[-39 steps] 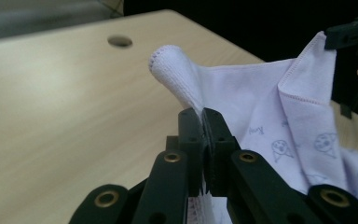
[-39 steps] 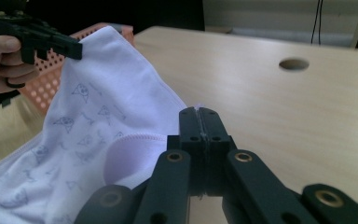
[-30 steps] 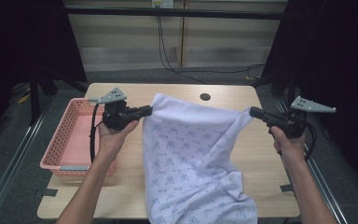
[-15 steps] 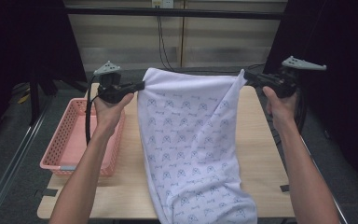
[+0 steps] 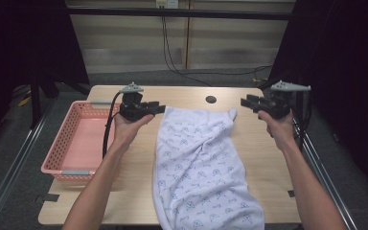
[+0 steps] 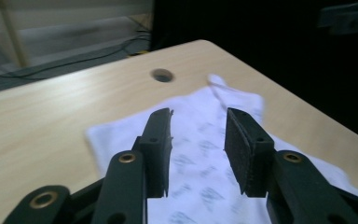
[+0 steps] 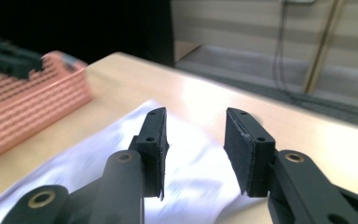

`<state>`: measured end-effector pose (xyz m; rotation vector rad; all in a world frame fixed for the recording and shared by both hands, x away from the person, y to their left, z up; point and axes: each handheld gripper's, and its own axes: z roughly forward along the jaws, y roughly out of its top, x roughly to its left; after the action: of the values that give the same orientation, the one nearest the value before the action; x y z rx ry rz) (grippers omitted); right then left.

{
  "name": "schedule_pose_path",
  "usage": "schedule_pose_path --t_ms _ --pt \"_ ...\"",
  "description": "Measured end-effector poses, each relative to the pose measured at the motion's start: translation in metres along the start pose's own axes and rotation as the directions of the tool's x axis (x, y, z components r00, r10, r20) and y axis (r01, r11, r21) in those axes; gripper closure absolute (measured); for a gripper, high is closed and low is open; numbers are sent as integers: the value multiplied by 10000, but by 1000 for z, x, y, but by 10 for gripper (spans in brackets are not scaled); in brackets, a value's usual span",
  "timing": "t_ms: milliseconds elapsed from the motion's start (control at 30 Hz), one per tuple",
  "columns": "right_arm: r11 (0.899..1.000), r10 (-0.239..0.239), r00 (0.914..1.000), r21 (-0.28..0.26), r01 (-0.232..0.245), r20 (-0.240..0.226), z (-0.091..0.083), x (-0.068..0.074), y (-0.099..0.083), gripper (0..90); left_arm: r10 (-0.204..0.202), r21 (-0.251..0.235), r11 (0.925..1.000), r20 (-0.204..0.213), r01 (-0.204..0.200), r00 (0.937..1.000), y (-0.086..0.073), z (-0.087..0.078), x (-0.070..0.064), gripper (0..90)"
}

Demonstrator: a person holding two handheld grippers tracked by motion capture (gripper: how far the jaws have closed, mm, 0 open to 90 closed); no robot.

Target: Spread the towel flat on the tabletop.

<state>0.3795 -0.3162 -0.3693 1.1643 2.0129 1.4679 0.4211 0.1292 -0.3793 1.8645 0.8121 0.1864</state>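
Note:
A white towel (image 5: 201, 167) with a faint blue print lies rumpled on the wooden table (image 5: 134, 172), its near end hanging over the front edge. My left gripper (image 5: 160, 109) hovers open at the towel's far left corner, nothing between its jaws. My right gripper (image 5: 243, 102) hovers open just right of the far right corner, also holding nothing. In the left gripper view, the open left gripper (image 6: 198, 114) points over the towel (image 6: 121, 135). In the right gripper view, the right gripper (image 7: 196, 114) is open above the towel (image 7: 74, 158).
A pink mesh basket (image 5: 60, 136) sits on the table's left side, beside my left forearm, and appears as the basket (image 7: 23, 102) in the right gripper view. A round cable hole (image 5: 211, 99) lies near the table's far edge. Cables trail on the floor beyond.
Both grippers held the towel's top corners raised high; they have come down and opened, and the towel now lies spread on the table.

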Motion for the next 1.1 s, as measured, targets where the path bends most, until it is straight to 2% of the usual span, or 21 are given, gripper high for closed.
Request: schedule_pose_path --t_ms 100,133,167,200,233,267,300,333,367,400,433,467,500,567,633,767,833,867,967,1000,1100 --pt "9995 -136 9996 281 143 -265 -11 14 -19 591 164 305 9994 376 -175 9992 -17 -8 -20 639" --pt "9982 -149 9981 570 183 -594 -22 27 -40 593 179 462 9987 768 -215 9969 -35 -14 -32 652" --pt "9982 -149 9981 570 183 -594 -22 27 -40 593 179 462 9987 768 -215 9969 -35 -14 -32 666" --pt "9955 -59 9960 938 143 -894 -31 39 -64 595 222 815 9962 945 -299 9953 -56 -20 -44 669" --pt "9955 -59 9960 938 143 -894 -31 39 -64 595 222 815 9962 945 -299 9953 -56 -20 -44 689" --pt "9892 -88 9947 1446 235 -1021 -36 48 -87 595 31 1273 9917 1344 -203 9909 -78 -23 -53 701" --pt "9892 -88 9947 1446 235 -1021 -36 48 -87 595 31 1273 9917 1344 -203 9909 -78 -23 -53 711" --pt "9806 116 9925 1956 126 -1219 -36 54 -108 593 11 1699 9851 1533 -275 9882 -99 -26 -61 722" --pt "9806 116 9925 1956 126 -1219 -36 54 -108 593 11 1699 9851 1533 -275 9882 -99 -26 -61 725" --pt "9654 64 9922 2594 263 -1243 -30 56 -126 593 17 1926 9807 1594 -328 9872 -110 -26 -64 727" --pt "9654 64 9922 2594 263 -1243 -30 56 -126 593 79 2154 9755 1662 -441 9861 -119 -26 -66 727" --pt "9574 103 9920 2875 266 -1259 -25 55 -133 589 66 2565 9653 1604 -481 9870 -133 -23 -67 727" --pt "9436 40 9927 3291 362 -1207 -14 53 -143 571 42 2741 9605 1563 -474 9877 -137 -22 -66 717" --pt "9286 -193 9931 3661 606 -1154 -2 52 -148 552 -131 3005 9531 1606 -363 9869 -146 -19 -63 706" --pt "9207 -439 9944 3824 776 -960 5 51 -150 533 -101 3232 9454 1571 -418 9875 -151 -15 -61 692" --pt "9192 -1015 9917 3738 1239 -793 7 54 -154 568 -66 3334 9415 1612 -482 9869 -155 -13 -62 652" --pt "9123 -1394 9879 3791 1550 -683 3 59 -155 745 179 3497 9339 1619 -743 9867 -158 -12 -64 640" --pt "9089 -1266 9894 3912 1443 -709 0 59 -155 841 221 3524 9328 1533 -756 9879 -159 -13 -65 631" --pt "9064 -633 9948 4125 907 -795 -15 56 -158 883 373 3465 9342 1428 -853 9890 -163 -18 -68 619" --pt "9038 -667 9947 4177 934 -780 -24 56 -159 884 428 3443 9346 1416 -897 9890 -164 -19 -69 616" --pt "9148 -440 9962 3978 703 -749 -47 58 -160 885 518 3430 9347 1271 -929 9905 -166 -24 -70 613"
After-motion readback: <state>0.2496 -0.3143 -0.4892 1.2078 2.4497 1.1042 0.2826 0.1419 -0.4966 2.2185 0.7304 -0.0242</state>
